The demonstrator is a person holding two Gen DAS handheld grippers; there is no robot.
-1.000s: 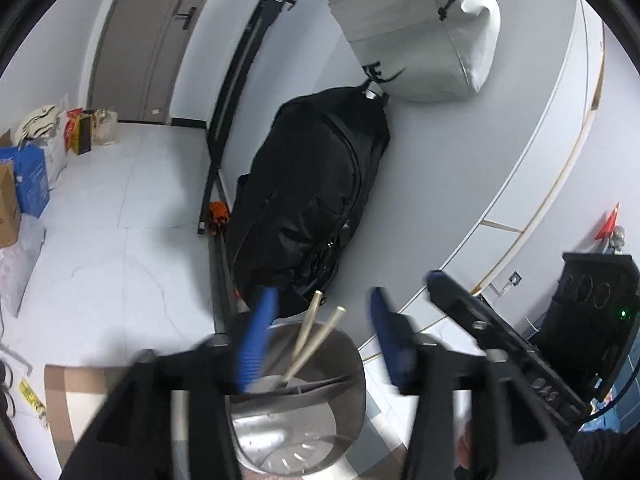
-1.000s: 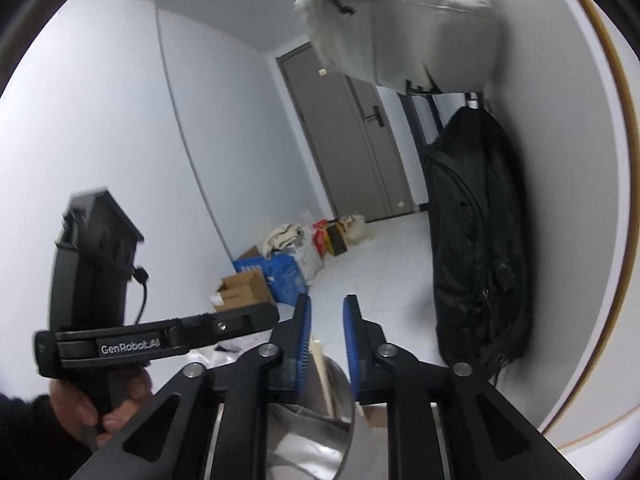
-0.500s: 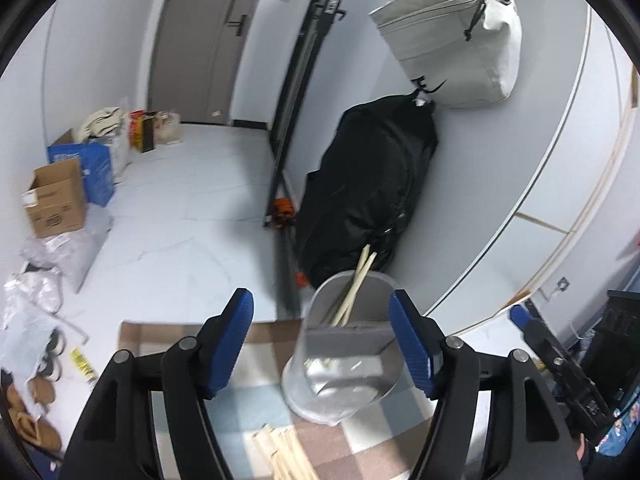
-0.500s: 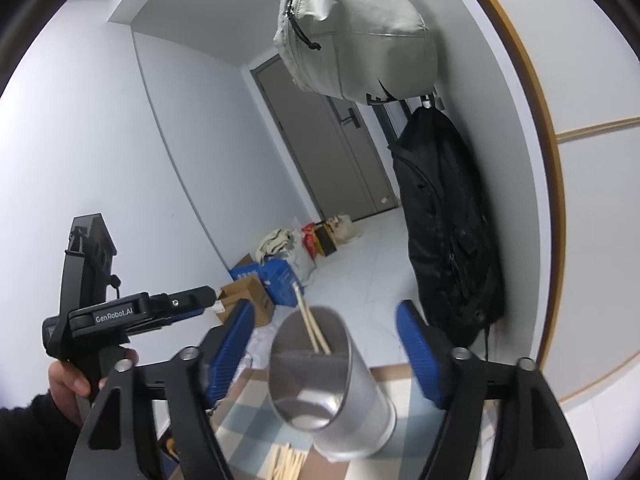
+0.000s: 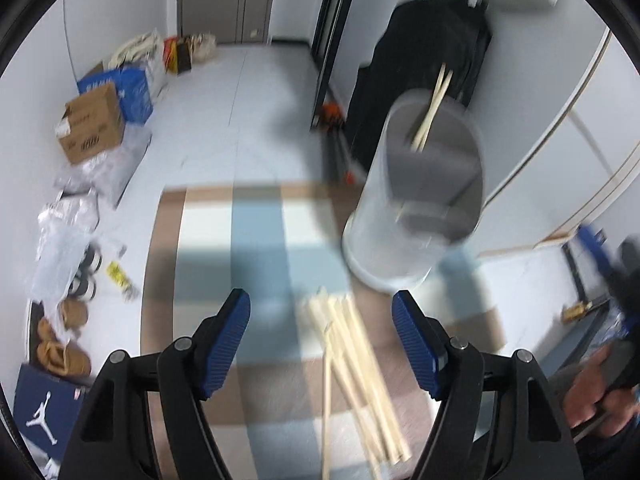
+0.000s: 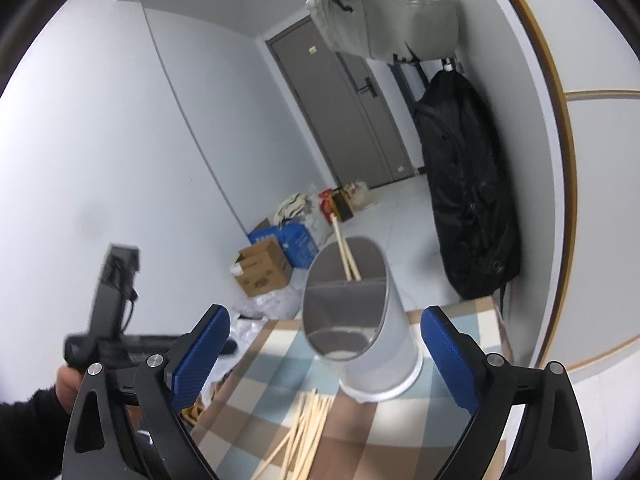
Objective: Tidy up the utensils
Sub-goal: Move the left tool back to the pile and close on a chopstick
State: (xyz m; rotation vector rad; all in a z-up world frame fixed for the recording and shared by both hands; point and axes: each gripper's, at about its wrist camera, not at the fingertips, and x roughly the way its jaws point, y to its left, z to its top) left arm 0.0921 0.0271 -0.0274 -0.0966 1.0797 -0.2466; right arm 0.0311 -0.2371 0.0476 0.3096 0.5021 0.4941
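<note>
A grey cylindrical utensil holder (image 5: 416, 208) stands on a checkered cloth (image 5: 248, 240), with two wooden chopsticks (image 5: 434, 104) sticking out of it. A loose pile of chopsticks (image 5: 356, 360) lies on the cloth in front of it. My left gripper (image 5: 320, 304) points down over the pile, open, with nothing gripped. The holder (image 6: 360, 320) shows again in the right wrist view, beyond my right gripper (image 6: 325, 320). Its jaws are opening wide and its pads touch nothing. The loose chopsticks (image 6: 308, 428) lie below them.
A black bag (image 6: 468, 200) and a grey bag (image 6: 380, 8) hang on the right wall. On the floor to the left are a cardboard box (image 5: 90, 128), a blue bag (image 5: 128, 88), plastic wrapping and shoes (image 5: 64, 344). A hand (image 6: 66, 380) holds the left gripper's handle.
Both grippers have drawn back from the holder and opened, the right from nearly shut to wide. The left has tipped downward, bringing the loose chopsticks into view.
</note>
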